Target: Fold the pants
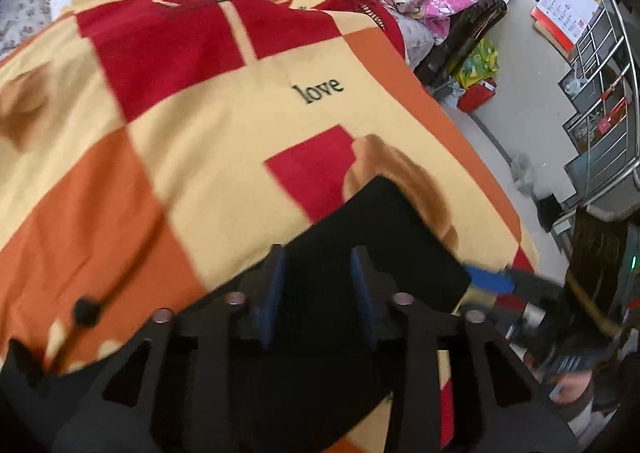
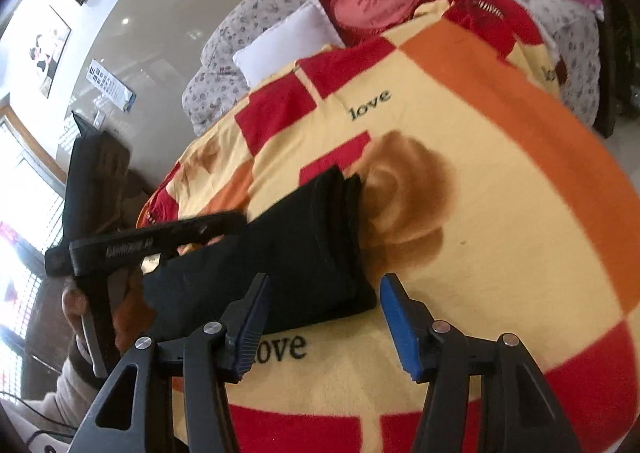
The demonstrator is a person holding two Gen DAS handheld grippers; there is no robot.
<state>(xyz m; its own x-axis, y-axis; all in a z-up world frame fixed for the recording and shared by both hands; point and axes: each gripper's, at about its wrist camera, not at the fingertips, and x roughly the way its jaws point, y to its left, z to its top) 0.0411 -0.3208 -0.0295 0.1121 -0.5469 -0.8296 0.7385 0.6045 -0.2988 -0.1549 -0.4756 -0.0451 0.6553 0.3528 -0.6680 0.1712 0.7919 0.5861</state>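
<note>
From the left wrist, the left gripper (image 1: 318, 281) hovers over the black pants (image 1: 372, 237), jaws partly open and seemingly empty; blur hides contact. From the right wrist, the right gripper (image 2: 324, 317) gapes wide at the folded stack near the bed's (image 2: 500, 213) edge; a nudge could spill layers.

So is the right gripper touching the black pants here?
Apart. In the right wrist view the right gripper has open jaws with nothing between them, and yellow blanket shows around the blue pads, short of the folded pants.
</note>
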